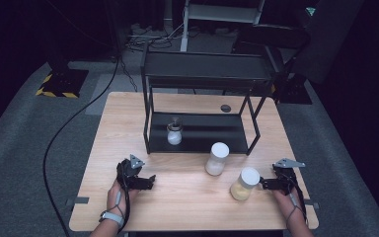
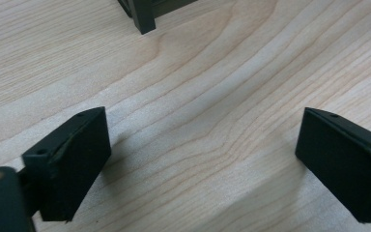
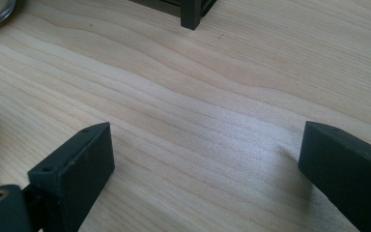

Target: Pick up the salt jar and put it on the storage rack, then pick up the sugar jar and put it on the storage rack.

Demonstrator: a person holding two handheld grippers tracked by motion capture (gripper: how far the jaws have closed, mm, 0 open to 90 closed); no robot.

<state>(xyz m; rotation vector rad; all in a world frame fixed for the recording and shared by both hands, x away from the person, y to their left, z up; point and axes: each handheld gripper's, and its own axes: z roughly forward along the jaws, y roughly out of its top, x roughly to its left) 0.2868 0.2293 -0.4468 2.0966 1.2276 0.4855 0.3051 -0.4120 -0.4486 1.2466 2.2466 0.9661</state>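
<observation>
The left gripper (image 1: 150, 181) rests low over the near left part of the wooden table (image 1: 187, 207), its jaws spread wide with nothing but bare wood grain between them; in the left gripper view a black rack leg (image 2: 143, 17) stands well ahead of the jaws, slightly to their left. Farther ahead of those jaws, on the lower shelf of the black rack (image 1: 200, 133), a small glass jar with a dark stopper (image 1: 174, 132) stands upright, which reads as the one piece already put away. Moving right, a white-lidded jar of pale contents (image 1: 216, 159) stands on the table just in front of the rack, between the two grippers and touched by neither. Next, a white-lidded jar of yellowish contents (image 1: 245, 183) stands just ahead of the right gripper (image 1: 262, 184), whose jaws point toward it and stand wide apart with only table between them, so no grip is made yet. Judged from this layout, the shelving work looks early: one jar placed, two waiting on the table, and the yellowish jar seems the likeliest next pick.
</observation>
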